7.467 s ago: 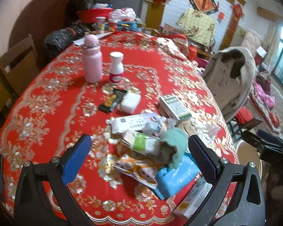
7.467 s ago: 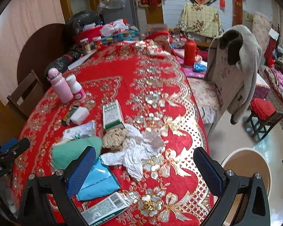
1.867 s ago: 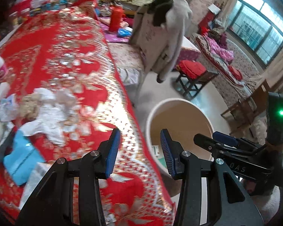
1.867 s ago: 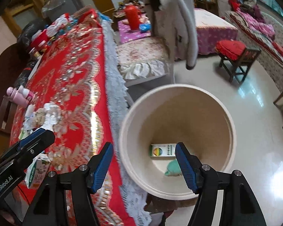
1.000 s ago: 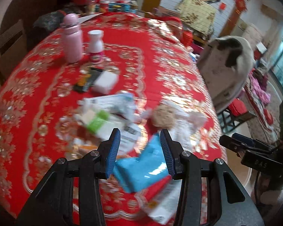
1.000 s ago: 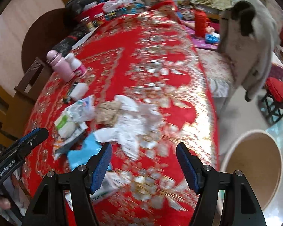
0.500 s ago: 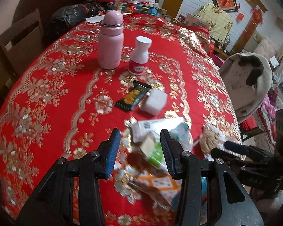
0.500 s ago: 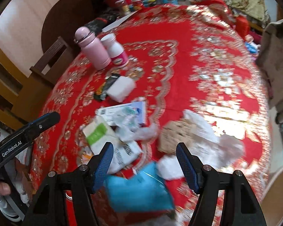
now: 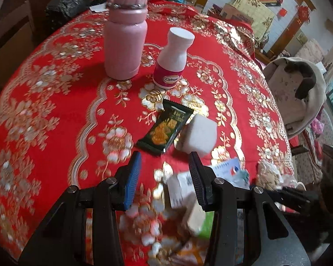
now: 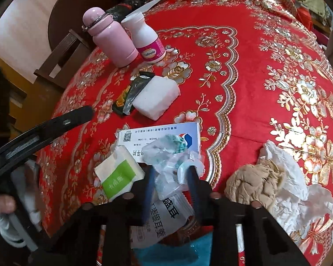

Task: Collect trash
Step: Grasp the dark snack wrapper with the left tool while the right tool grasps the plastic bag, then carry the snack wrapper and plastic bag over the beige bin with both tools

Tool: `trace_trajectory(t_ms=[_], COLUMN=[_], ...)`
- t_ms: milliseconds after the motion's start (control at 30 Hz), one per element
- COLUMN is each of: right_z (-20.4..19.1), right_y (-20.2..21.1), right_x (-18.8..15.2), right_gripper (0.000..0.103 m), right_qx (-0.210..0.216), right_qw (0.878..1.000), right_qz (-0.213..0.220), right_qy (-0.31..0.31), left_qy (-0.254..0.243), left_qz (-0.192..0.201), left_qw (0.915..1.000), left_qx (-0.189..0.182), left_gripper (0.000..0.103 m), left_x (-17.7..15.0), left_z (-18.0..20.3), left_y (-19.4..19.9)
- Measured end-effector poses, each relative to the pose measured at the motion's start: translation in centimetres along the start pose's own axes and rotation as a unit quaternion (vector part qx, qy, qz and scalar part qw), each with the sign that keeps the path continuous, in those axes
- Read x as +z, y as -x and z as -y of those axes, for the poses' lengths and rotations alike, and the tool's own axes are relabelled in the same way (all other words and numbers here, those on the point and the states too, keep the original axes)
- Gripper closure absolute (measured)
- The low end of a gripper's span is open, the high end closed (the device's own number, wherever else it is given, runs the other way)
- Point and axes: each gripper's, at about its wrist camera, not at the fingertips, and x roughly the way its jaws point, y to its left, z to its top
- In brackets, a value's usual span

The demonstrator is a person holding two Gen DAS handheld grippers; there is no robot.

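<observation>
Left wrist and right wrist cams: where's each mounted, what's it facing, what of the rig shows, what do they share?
Left wrist: on the left hand-held gripper, angled down at the snack packet; jaws apart over bare cloth.
Right wrist: on the right hand-held gripper, angled down at the trash pile; jaws just closing around the crumpled plastic wrapper.
Shared: pink bottle, white pill bottle, white block.

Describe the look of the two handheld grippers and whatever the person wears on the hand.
Both are black plastic frames with silver screws and ribbed blue finger pads: the left gripper and the right gripper. In the right wrist view the left one's black side bears small pale lettering, too blurred to read. The hand gripping it shows a white cuff.
</observation>
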Motion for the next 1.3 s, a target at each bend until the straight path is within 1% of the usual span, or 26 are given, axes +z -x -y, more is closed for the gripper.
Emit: trace_trajectory(t_ms=[33, 133, 267, 400, 467, 500, 533, 600, 667, 800, 833, 867, 933, 967, 1033, 1167, 1300], right_z=[0.1, 0.3, 0.7, 0.8, 1.0, 0.9, 0.7, 0.2, -0.4, -0.4, -0.4, -0.2, 0.3, 0.5, 0.7, 0.7, 0.6], right_y=[0.0, 0.6, 1.7, 1.8, 2.1, 2.2, 2.2, 2.2, 1.8, -0.2, -0.7, -1.3, -1.8, -1.4, -0.3, 2.4, 5.0], right_x=[0.1, 0.4, 1.0, 1.1, 0.9, 0.9, 0.8, 0.5, 0.2, -0.1, -0.2, -0.3, -0.5, -0.6, -0.5, -0.3, -0.4], right_gripper=[0.082, 0.085, 0.085, 0.085, 0.085, 0.081, 0.064, 0.047, 0.047, 0.047, 0.047, 0.051, 0.073, 0.077, 0.080, 0.080, 0.080], right_qx=[0.001, 0.007, 0.016, 0.020, 0.024, 0.025, 0.021, 0.011, 0.003, -0.001, -0.006, -0.014, -0.011, -0.005, -0.001, 0.009, 0.014], right_qw=[1.000, 1.000, 0.999, 0.999, 0.999, 0.999, 1.000, 1.000, 1.000, 0.999, 0.999, 0.999, 0.999, 1.000, 1.000, 1.000, 0.999], right_qz=[0.000, 0.009, 0.026, 0.022, 0.026, 0.020, 0.014, 0.012, 0.003, -0.021, -0.024, -0.028, -0.029, -0.021, -0.007, 0.019, 0.047], right_qy=[-0.001, -0.007, -0.015, -0.019, -0.025, -0.023, -0.016, 0.004, 0.022, 0.026, 0.028, 0.029, 0.017, 0.009, 0.005, 0.003, 0.001], left_qy=[-0.005, -0.021, -0.036, -0.060, -0.062, -0.062, -0.061, -0.052, -0.045, -0.025, -0.021, -0.018, -0.014, -0.013, -0.011, -0.011, -0.020], left_qz=[-0.001, -0.009, -0.022, -0.037, -0.038, -0.039, -0.043, -0.050, -0.046, -0.039, -0.037, -0.034, -0.029, -0.026, -0.018, -0.005, 0.014], left_qw=[1.0000, 0.9997, 0.9991, 0.9972, 0.9971, 0.9971, 0.9970, 0.9973, 0.9978, 0.9989, 0.9991, 0.9993, 0.9995, 0.9996, 0.9998, 0.9998, 0.9994], left_qx=[-0.002, 0.005, 0.006, 0.022, 0.021, 0.020, 0.019, 0.016, 0.013, 0.004, 0.003, 0.003, 0.000, -0.001, -0.004, -0.015, -0.024], left_gripper=[0.061, 0.061, 0.061, 0.062, 0.063, 0.069, 0.074, 0.085, 0.087, 0.089, 0.089, 0.089, 0.089, 0.089, 0.089, 0.089, 0.089], left_x=[0.4, 1.5, 2.5, 2.9, 3.0, 3.0, 2.9, 2.8, 2.6, 2.2, 2.1, 2.0, 1.8, 1.6, 1.3, 0.9, 0.5], left_z=[0.0, 0.2, 0.3, 0.8, 0.9, 0.9, 0.9, 0.5, 0.2, -0.7, -0.8, -0.9, -1.0, -1.0, -0.9, -0.2, 1.5], left_y=[-0.6, -2.5, -4.5, -6.1, -6.4, -6.5, -6.7, -6.9, -6.5, -5.1, -4.6, -4.1, -3.2, -2.7, -1.6, 0.3, 2.5])
